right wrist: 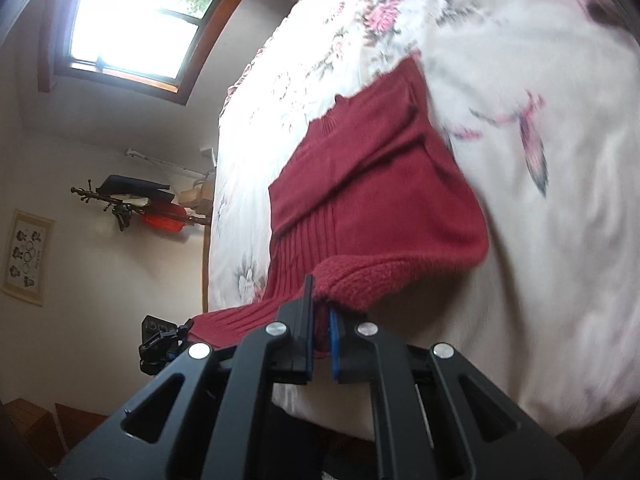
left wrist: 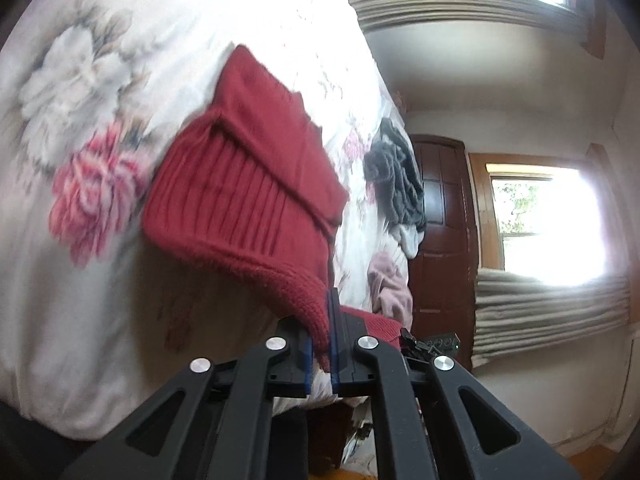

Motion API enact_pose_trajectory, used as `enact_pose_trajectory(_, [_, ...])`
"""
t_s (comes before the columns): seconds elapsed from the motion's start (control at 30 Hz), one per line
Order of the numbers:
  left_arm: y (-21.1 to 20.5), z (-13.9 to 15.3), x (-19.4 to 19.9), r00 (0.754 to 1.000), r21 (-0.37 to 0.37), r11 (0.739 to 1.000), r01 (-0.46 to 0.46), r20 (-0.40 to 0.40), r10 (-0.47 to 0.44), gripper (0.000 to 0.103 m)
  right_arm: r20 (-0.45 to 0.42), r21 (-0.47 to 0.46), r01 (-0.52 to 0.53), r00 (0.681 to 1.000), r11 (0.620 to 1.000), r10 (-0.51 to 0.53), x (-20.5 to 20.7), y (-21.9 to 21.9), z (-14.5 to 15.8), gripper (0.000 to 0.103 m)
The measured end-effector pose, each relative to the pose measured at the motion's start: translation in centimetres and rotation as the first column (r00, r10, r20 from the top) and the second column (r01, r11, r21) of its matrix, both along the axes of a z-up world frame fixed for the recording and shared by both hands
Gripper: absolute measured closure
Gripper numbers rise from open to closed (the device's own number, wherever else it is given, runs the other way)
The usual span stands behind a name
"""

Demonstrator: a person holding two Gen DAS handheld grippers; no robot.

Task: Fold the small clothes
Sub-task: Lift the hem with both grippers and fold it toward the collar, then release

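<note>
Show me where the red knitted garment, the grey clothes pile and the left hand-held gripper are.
red knitted garment (left wrist: 240,184): left wrist view, on its ribbed folded panel.
grey clothes pile (left wrist: 396,176): left wrist view, middle of the crumpled heap on the bed.
left hand-held gripper (left wrist: 320,344): left wrist view, between its fingertips, pinching the garment's edge.

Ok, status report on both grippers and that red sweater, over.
Left gripper shut on red sweater hem corner. Right gripper shut on the other corner. Sweater partly folded on floral bedspread. Grey clothes pile lies beyond, clear of the fold.
</note>
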State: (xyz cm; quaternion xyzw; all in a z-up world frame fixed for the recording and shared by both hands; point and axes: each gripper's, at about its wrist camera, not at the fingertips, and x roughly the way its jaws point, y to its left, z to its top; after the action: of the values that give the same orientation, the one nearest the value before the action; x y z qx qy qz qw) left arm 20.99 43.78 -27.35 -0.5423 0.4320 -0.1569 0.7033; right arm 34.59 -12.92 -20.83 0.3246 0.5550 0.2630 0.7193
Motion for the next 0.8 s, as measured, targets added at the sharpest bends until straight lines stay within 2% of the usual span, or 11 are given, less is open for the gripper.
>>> enact_pose_trajectory(0.17, [1.5,-0.1,4.3,1.000,0.008,1.000,-0.012,-0.019,0.013,0.098,0.006,-0.018,0.010,1.000,1.000,-0.010,4.0,0.9,0.3,0.099])
enact_pose_trajectory(0.37, [3.0,-1.5,11.1,0.998,0.061,0.998,-0.003,-0.067,0.007,0.098,-0.015,-0.064,0.026,1.000,0.998,-0.027,9.7,2.2,-1.3,0.099])
enact_pose_trajectory(0.53, [4.2,-4.9,16.8,0.991,0.085,0.996,-0.003,-0.131,0.014,0.098,-0.059,-0.108,0.023,0.998,0.994,-0.030,14.4,3.4,-4.6,0.099])
enact_pose_trajectory(0.8, [5.2,-11.3,22.3,0.975,0.094,0.996,-0.003,-0.219,0.024,0.096,-0.138,-0.142,0.026,0.989,0.989,-0.046,20.5,4.7,-11.3,0.098])
